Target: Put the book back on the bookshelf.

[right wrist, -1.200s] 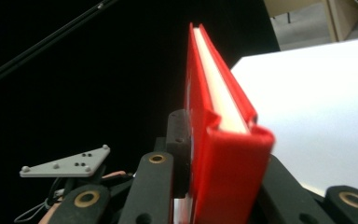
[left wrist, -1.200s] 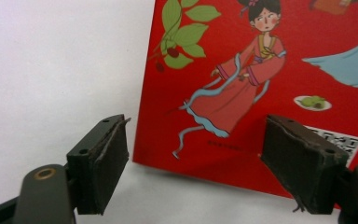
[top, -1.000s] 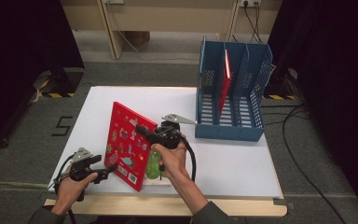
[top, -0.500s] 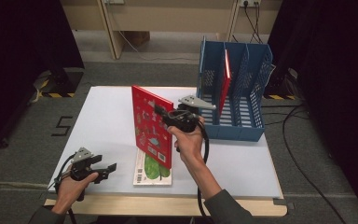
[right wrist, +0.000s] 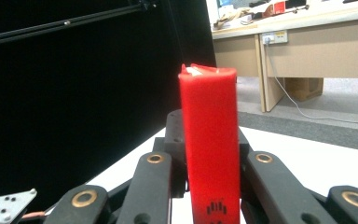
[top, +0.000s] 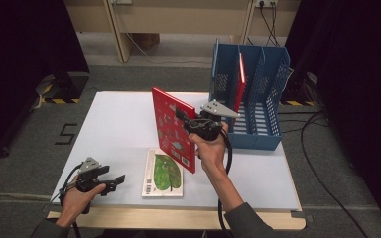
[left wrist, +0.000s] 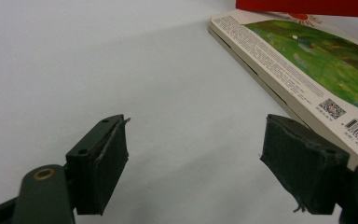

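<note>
My right gripper is shut on a red book, which it holds upright above the middle of the white table. In the right gripper view the book's red spine stands between the two black jaws. A green-covered book lies flat on the table just below the lifted one; its cover and barcode show ahead of my left gripper. My left gripper rests open near the table's front left corner, nothing between its pads.
A blue file rack with several slots stands at the table's back right, with another red book upright in one slot. A wooden desk and cables lie beyond the table on the floor.
My right gripper has lifted the red book from a lean on the table to upright and carried it right and back toward the blue rack. The green book beneath is uncovered. The left gripper stayed put.
</note>
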The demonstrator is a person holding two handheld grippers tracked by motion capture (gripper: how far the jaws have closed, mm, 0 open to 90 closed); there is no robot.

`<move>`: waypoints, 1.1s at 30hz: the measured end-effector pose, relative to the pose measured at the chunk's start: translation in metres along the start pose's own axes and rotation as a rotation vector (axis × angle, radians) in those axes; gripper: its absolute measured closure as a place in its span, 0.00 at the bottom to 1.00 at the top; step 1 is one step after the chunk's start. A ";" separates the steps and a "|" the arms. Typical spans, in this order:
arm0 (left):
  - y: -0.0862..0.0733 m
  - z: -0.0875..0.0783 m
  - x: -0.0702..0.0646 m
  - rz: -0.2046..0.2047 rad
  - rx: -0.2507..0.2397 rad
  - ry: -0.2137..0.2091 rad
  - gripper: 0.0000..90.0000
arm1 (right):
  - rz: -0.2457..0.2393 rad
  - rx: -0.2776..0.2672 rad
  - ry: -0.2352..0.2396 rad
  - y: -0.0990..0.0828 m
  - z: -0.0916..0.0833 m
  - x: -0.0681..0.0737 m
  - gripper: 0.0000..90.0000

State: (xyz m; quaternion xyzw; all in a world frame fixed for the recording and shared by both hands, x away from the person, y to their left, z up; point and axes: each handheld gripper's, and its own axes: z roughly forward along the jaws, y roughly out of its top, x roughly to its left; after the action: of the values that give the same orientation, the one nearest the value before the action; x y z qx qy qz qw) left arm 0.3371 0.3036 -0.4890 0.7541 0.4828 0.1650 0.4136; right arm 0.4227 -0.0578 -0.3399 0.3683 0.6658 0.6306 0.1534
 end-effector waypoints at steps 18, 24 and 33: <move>-0.005 0.009 0.001 0.117 0.107 0.102 0.18 | -0.062 -0.046 0.021 -0.029 -0.034 0.008 0.85; -0.006 0.010 0.003 0.088 0.104 0.097 0.17 | -0.080 -0.058 0.025 -0.033 -0.036 0.013 0.85; -0.006 0.010 0.002 0.086 0.104 0.098 0.17 | -0.125 -0.053 0.010 -0.039 -0.035 0.018 0.84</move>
State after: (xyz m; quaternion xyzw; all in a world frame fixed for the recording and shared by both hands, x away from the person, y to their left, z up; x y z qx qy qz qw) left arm 0.3409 0.3023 -0.5005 0.7857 0.4775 0.1939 0.3422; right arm 0.3754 -0.0686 -0.3664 0.3183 0.6713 0.6391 0.1989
